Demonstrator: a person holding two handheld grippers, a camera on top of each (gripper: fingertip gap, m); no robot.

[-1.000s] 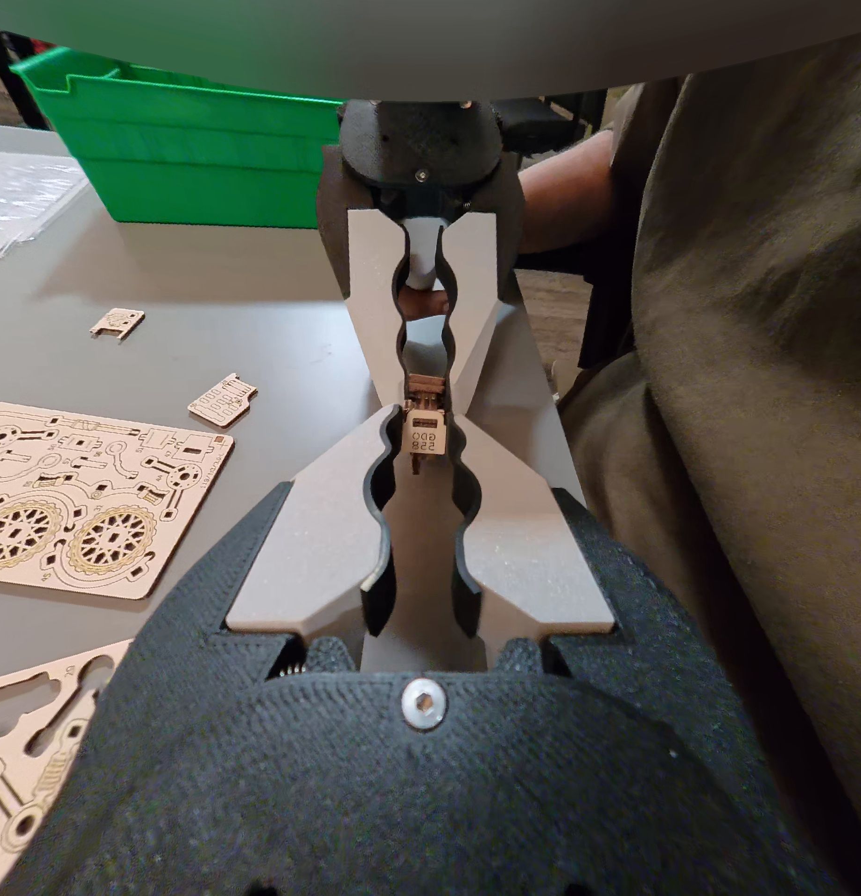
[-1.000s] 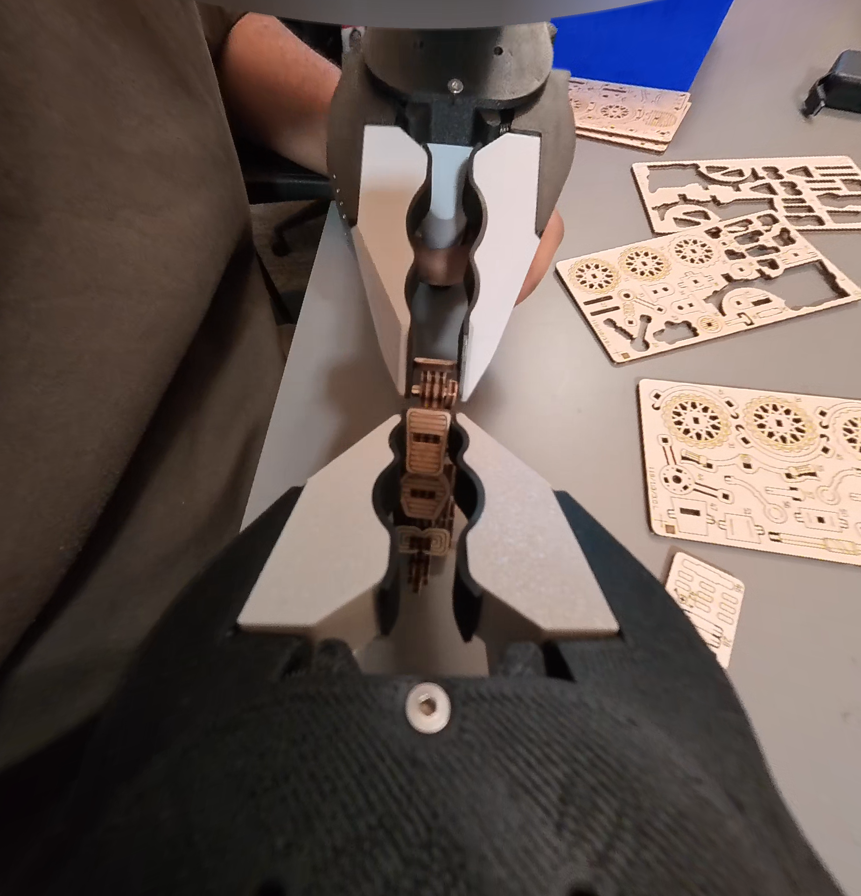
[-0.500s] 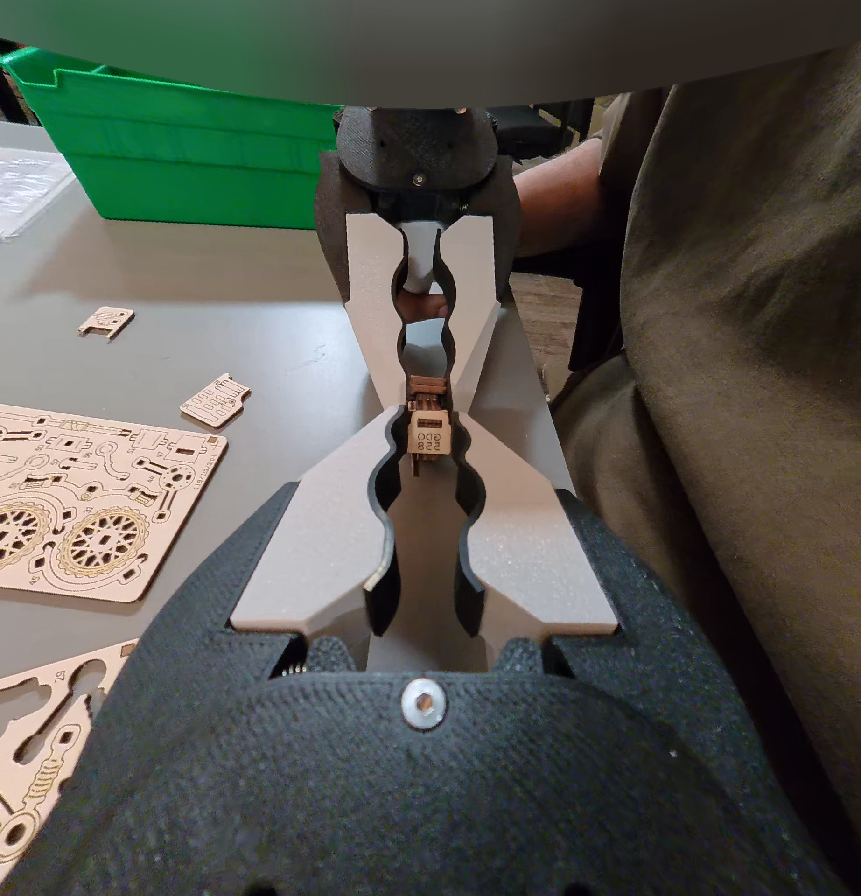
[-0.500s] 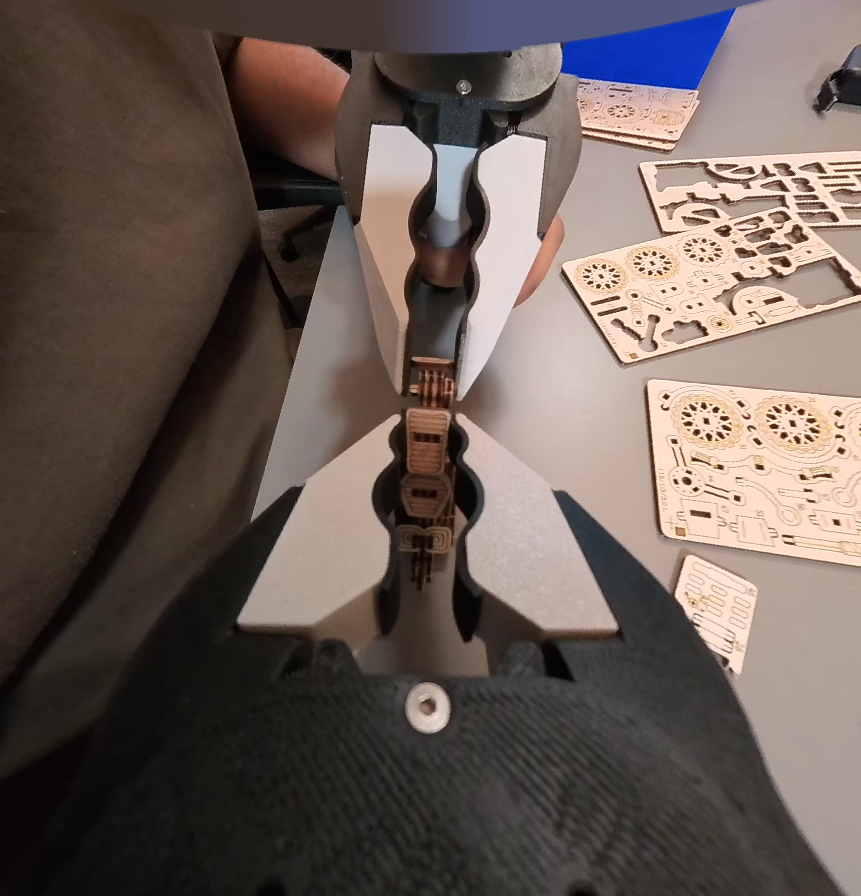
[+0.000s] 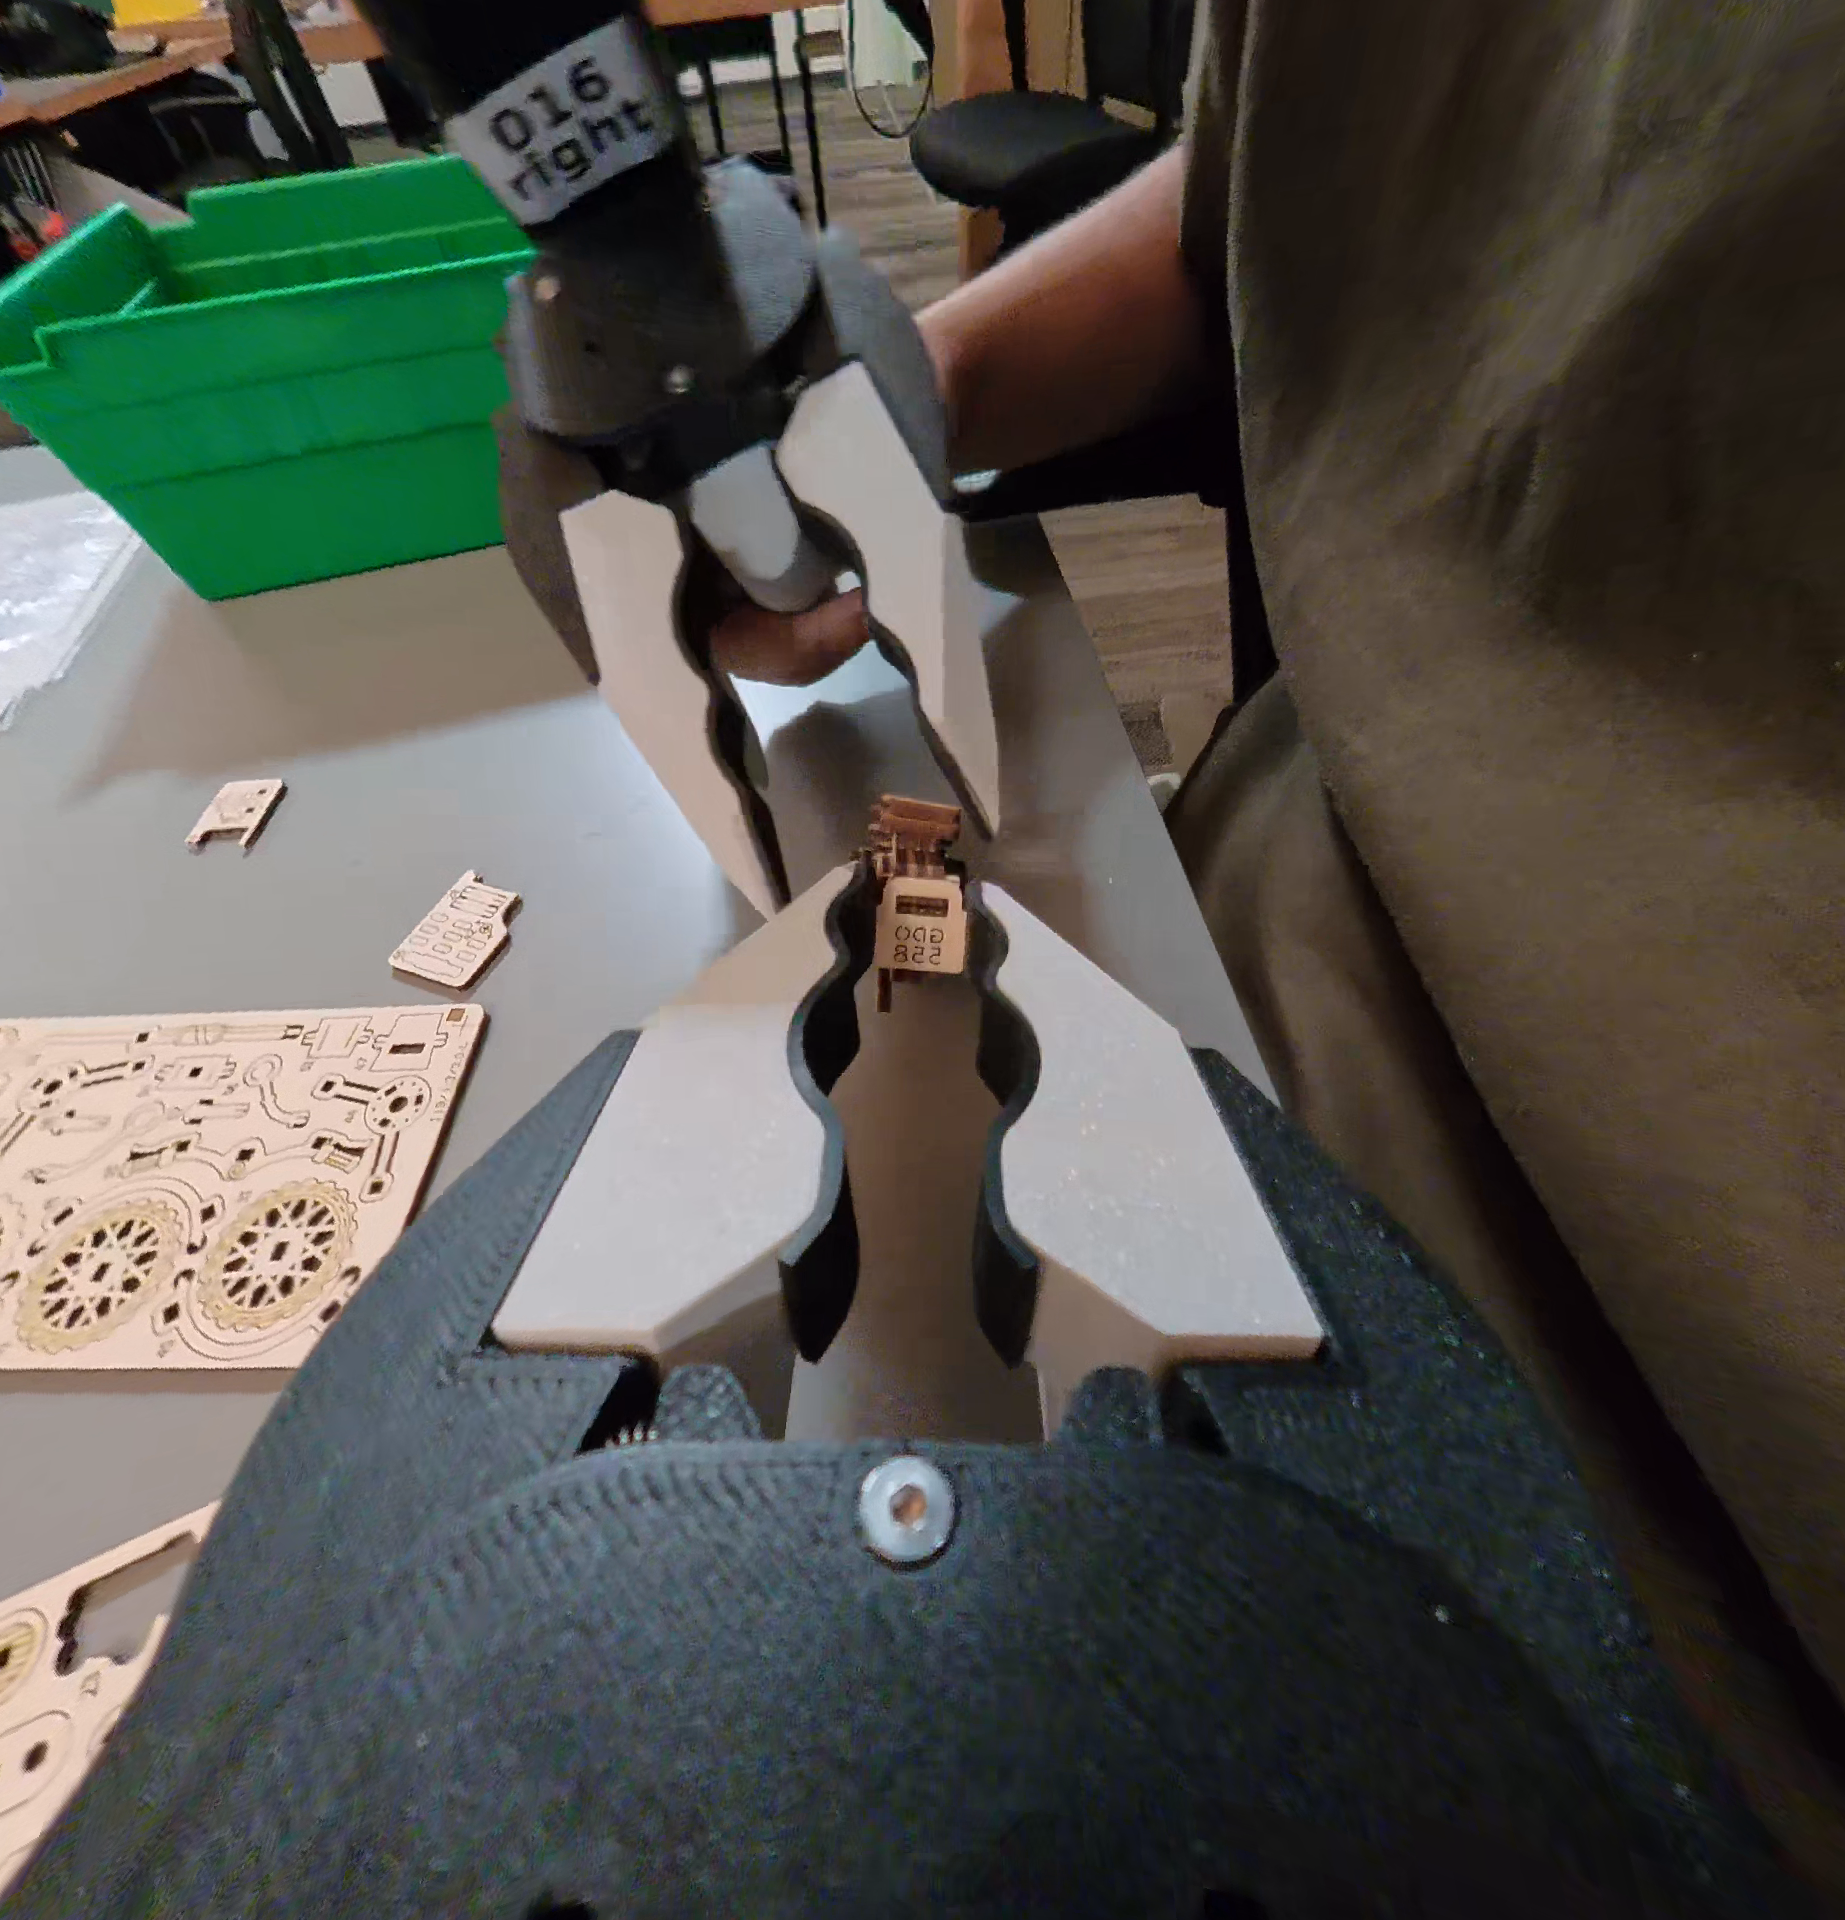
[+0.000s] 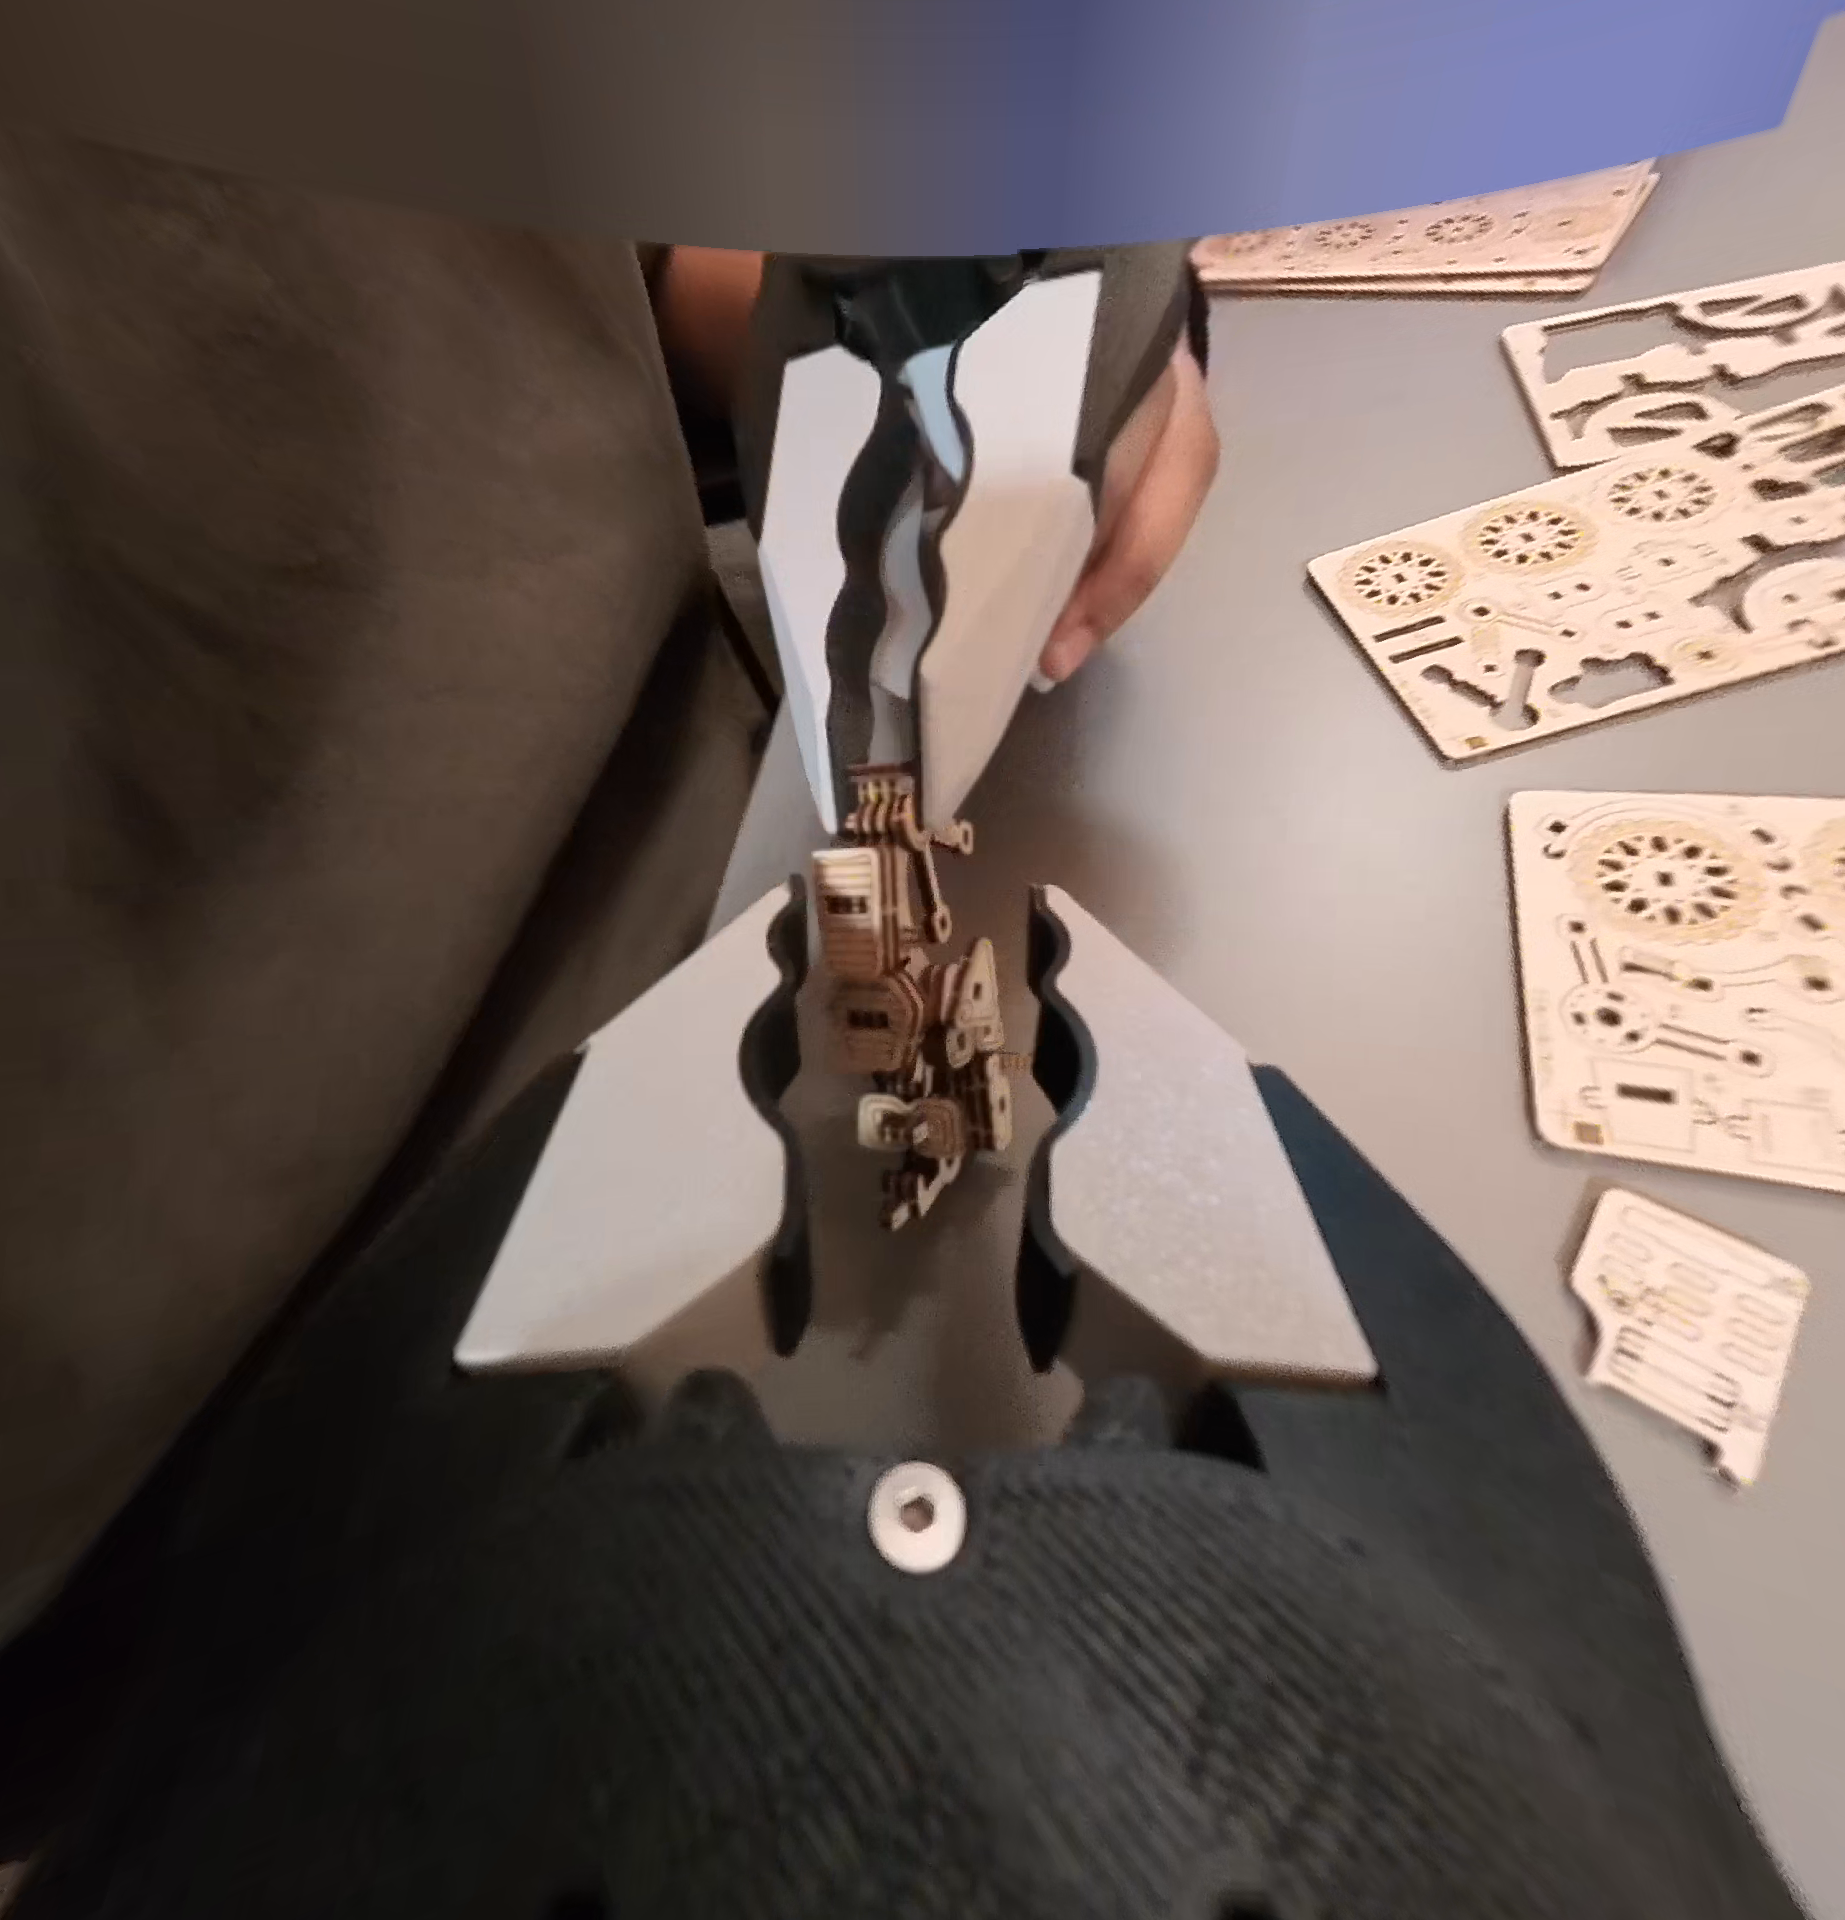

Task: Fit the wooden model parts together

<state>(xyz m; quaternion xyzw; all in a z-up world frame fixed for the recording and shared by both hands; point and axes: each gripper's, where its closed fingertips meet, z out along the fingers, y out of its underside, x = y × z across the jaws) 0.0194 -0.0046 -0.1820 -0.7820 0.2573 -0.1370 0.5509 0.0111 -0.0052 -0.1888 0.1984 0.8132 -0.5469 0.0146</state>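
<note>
The small wooden model (image 6: 913, 1023), a cluster of slotted laser-cut parts, hangs over the table's near edge. My left gripper (image 5: 920, 896) is shut on its end, where a small tagged plate (image 5: 923, 927) shows. In the right wrist view, the left gripper (image 6: 887, 810) pinches the model's far end. My right gripper (image 6: 918, 894) is open. Its fingers stand apart on either side of the model, with gaps on both sides. In the left wrist view the right gripper (image 5: 874, 862) faces me with jaws spread.
Wooden part sheets (image 5: 170, 1195) (image 6: 1707, 997) (image 6: 1583, 592) lie on the grey table (image 5: 430, 727). There are small loose pieces (image 5: 456, 930) (image 5: 234, 812) (image 6: 1687, 1330). A green bin (image 5: 274, 416) stands at the back. The person's olive shirt (image 5: 1520, 727) is close beside both grippers.
My right gripper has opened and let go of the model. The left gripper still holds it. The model now hangs slightly turned between the right fingers.
</note>
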